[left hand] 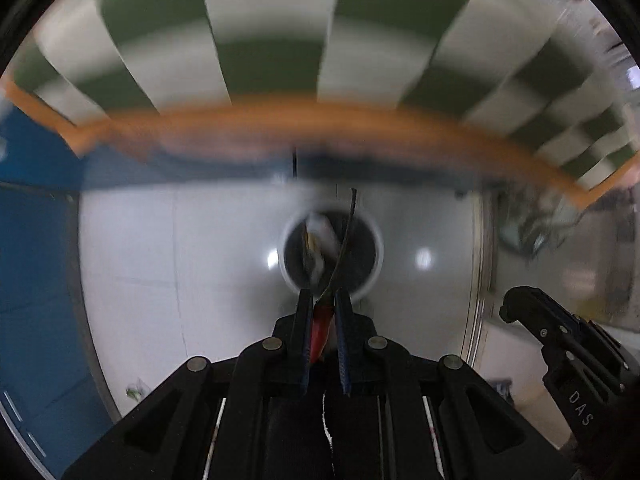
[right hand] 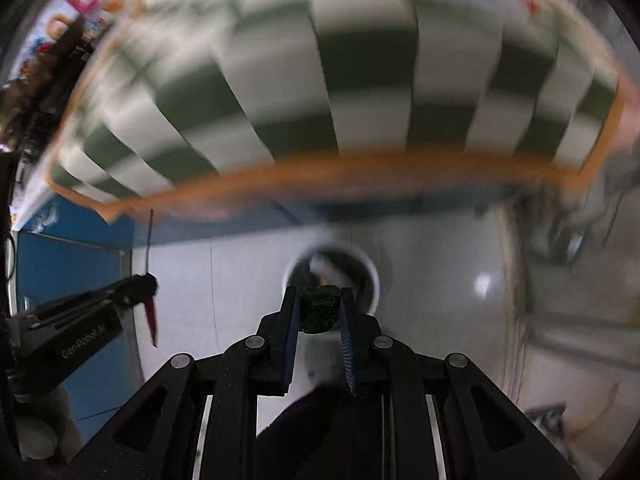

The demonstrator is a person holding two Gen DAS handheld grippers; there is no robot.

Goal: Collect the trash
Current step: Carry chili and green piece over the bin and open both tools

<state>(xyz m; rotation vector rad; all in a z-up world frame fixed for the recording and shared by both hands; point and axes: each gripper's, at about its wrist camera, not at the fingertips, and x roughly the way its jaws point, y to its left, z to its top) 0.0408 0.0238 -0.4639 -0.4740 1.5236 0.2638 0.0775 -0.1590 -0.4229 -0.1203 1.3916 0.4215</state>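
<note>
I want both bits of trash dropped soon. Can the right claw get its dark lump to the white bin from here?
Probably yes. The right claw holds the dark lump with the white bin open just beyond it, and nothing visible lies between. The view is blurred.

The place looks like an indoor test room or lab, not a home. The floor (left hand: 180,264) has large pale glossy tiles that reflect ceiling lamps. A green-and-white checked cloth (right hand: 280,92) with an orange border (left hand: 320,120) covers a table, a blue panel (left hand: 36,240) stands at the left, and a white bin (left hand: 332,254) sits on the floor — all rather blurred.
</note>
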